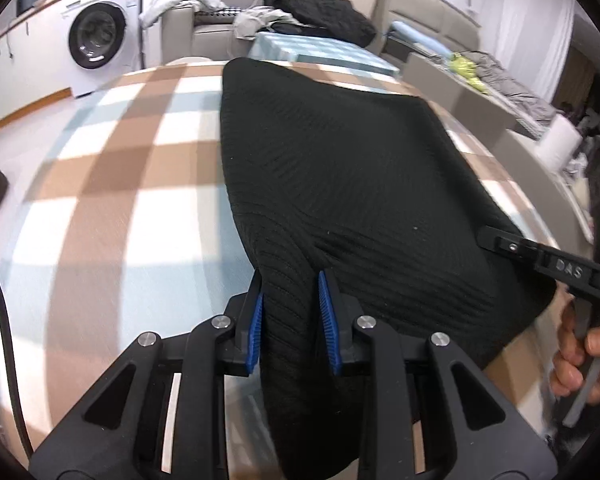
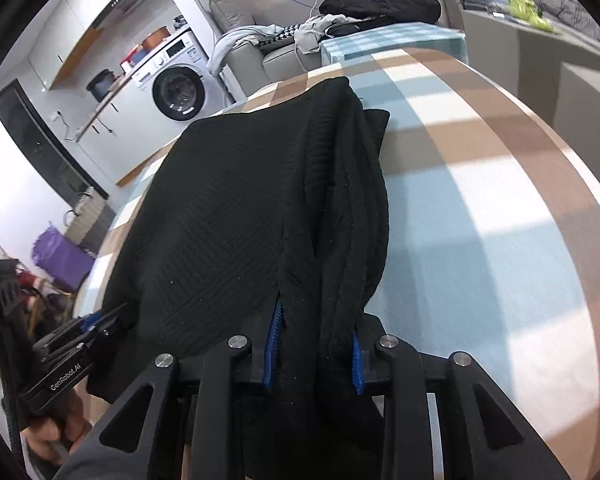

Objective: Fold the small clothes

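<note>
Jaws of both grippers clamp the black garment (image 1: 340,168) at its near edge.

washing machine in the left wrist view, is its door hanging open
No, the washing machine's round door sits flush against its white front, behind the checked table.

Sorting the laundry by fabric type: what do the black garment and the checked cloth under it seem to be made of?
Black garment: looks like a knit, probably wool or a synthetic blend; matte, with fine ribs and diagonal ridges across its surface. Checked tablecloth: seems a smooth woven or coated cloth in brown, pale blue and white squares; it lies flat with a slight sheen, though blur leaves the exact fabric open.
</note>
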`<state>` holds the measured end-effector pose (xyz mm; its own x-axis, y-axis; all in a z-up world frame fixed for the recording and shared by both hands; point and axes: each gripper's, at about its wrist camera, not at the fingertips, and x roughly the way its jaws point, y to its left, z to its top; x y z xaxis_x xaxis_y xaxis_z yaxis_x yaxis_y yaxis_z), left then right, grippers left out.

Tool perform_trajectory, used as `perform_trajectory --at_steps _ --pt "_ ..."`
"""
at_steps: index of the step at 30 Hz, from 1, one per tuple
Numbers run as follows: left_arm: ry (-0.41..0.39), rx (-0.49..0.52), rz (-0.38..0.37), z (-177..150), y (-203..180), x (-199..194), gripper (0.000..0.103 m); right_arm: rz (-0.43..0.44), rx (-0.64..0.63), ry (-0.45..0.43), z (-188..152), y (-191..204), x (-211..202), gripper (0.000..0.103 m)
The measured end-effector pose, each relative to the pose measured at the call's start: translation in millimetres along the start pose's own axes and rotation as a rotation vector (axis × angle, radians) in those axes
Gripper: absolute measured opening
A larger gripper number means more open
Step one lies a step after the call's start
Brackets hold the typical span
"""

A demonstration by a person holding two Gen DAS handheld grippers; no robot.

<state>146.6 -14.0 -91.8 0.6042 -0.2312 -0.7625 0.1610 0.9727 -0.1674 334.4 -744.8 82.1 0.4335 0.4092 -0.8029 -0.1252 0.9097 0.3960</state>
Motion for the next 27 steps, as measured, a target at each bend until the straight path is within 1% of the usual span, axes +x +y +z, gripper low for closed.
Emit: perform_trajectory --at_steps 3,4,8,9,10,12,13,14,15,16,17,18,19,20,21,23,25,27 --pt "-0.007 -0.006 0.012 12.7 10.0 6.7 0.022 -0.011 -0.005 -0.009 8.6 9.4 10.3 0.028" --pt "-0.008 -0.011 0.009 14.8 12.1 8.0 0.022 -0.011 -0.006 -0.01 7.3 9.8 8.1 0.028" --pt "-0.019 -0.013 0.005 14.8 15.3 6.7 0.023 0.003 -0.005 -0.014 6.7 4.7 5.0 0.029" --pt "-0.022 -0.016 0.006 14.8 16.2 5.7 0.023 0.005 -0.004 -0.014 6.6 4.0 4.4 0.031" --pt "-0.026 -0.021 0.008 14.4 17.2 4.9 0.023 0.01 -0.005 -0.014 6.2 3.1 3.8 0.033" --pt "-0.03 -0.023 0.016 13.2 16.9 -0.4 0.024 0.003 0.0 -0.013 8.3 3.3 1.3 0.049" --pt "-0.035 -0.015 0.027 13.4 16.7 -4.1 0.027 0.006 0.0 -0.019 9.0 2.6 -1.1 0.051" --pt "-0.041 -0.008 0.038 13.2 16.3 -8.3 0.028 0.013 -0.004 -0.028 9.6 2.4 -5.1 0.059" --pt "-0.054 -0.003 0.05 13.3 16.0 -14.7 0.033 0.018 -0.017 -0.038 10.5 3.9 -10.0 0.07" --pt "-0.064 0.001 0.057 12.8 15.6 -20.1 0.045 0.024 -0.035 -0.048 10.9 6.1 -16.1 0.075" --pt "-0.077 0.005 0.063 12.1 15.3 -26.8 0.054 0.03 -0.052 -0.051 10.8 7.2 -20.2 0.089" --pt "-0.108 0.009 0.07 10.7 14.6 -36.7 0.069 0.038 -0.081 -0.059 9.9 10.7 -26.9 0.1" --pt "-0.137 0.013 0.073 8.7 14.3 -45.3 0.079 0.05 -0.121 -0.079 7.8 14.9 -35.1 0.102" --pt "-0.18 0.018 0.079 5.8 13.4 -56.8 0.082 0.056 -0.15 -0.098 6.0 17.9 -41.1 0.103" --pt "-0.208 0.023 0.084 3.4 12.7 -65.1 0.085 0.059 -0.19 -0.126 3.0 21.8 -49.4 0.103" --pt "-0.236 0.028 0.086 -2.4 9.9 -81.1 0.09 0.061 -0.244 -0.174 -2.8 28.6 -62.5 0.103" --pt "-0.261 0.022 0.083 -7.3 8.5 -92.7 0.103 0.076 -0.276 -0.223 -10.3 31.4 -77.1 0.103" --pt "-0.307 0.013 0.082 -13.6 6.8 -105.1 0.102 0.088 -0.284 -0.258 -16.9 31.8 -87.2 0.103"
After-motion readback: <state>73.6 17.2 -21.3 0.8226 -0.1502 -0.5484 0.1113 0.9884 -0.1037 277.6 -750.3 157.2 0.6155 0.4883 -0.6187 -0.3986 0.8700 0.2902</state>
